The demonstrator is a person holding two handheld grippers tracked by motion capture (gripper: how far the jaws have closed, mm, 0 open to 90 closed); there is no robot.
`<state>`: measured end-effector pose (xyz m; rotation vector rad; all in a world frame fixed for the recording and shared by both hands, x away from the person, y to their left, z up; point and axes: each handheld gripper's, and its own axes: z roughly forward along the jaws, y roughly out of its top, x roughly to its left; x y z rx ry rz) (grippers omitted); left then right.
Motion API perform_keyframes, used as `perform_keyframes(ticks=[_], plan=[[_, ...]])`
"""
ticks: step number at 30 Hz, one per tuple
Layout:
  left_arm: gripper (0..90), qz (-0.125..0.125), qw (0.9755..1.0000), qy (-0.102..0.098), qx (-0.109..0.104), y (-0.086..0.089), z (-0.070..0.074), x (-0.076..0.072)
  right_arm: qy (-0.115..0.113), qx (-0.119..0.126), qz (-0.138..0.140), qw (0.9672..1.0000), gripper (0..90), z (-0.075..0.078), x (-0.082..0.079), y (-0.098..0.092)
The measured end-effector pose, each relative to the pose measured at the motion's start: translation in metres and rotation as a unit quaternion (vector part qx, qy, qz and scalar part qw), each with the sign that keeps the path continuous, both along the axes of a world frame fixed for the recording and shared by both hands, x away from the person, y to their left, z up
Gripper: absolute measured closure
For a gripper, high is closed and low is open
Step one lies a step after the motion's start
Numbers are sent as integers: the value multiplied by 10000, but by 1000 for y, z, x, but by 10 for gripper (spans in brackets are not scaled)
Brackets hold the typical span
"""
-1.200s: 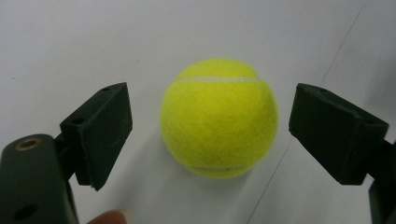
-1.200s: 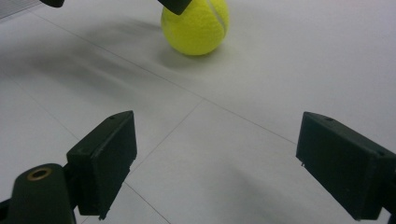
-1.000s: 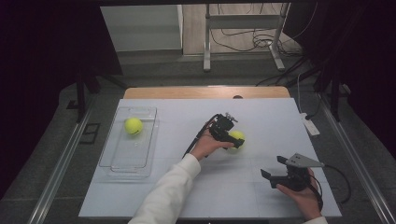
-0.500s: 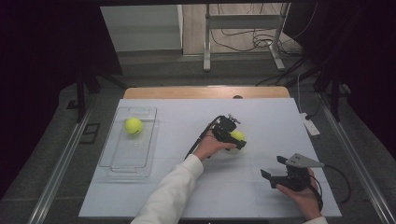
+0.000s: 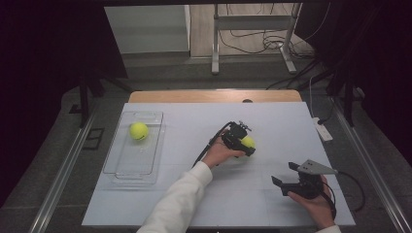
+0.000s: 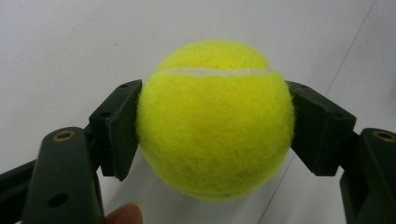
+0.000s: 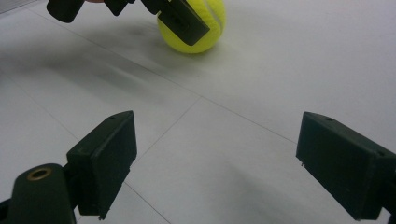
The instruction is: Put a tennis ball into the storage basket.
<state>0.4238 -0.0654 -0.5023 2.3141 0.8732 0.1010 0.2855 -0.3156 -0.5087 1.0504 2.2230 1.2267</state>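
The table [image 5: 194, 204] carries all items; positions below are given relative to the tray [image 5: 124, 170]. The tray, a clear rectangular one, lies flat near the table's left edge. The left gripper [image 5: 244, 143] is well to the right of the tray, near the table's middle. The right gripper [image 5: 286, 180] is farther right again and nearer the person's edge, well apart from the left gripper.

Two balls are present. Ball A [image 5: 248, 141] rests on the table surface well to the right of the tray. Ball B [image 5: 139, 131] lies inside the tray, at its far end.

Left gripper: the jaws have just been closing and now clamp ball A, one pad pressed against each side of it. Right gripper: the jaws stand wide apart with bare table between them.
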Motion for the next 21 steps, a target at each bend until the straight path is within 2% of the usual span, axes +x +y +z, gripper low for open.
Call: perform_keyframes(ticks=[21], plan=[[268,-9,9995,-198,-241,10,15,-8,7,29,-13,10000,130,0,0,0]])
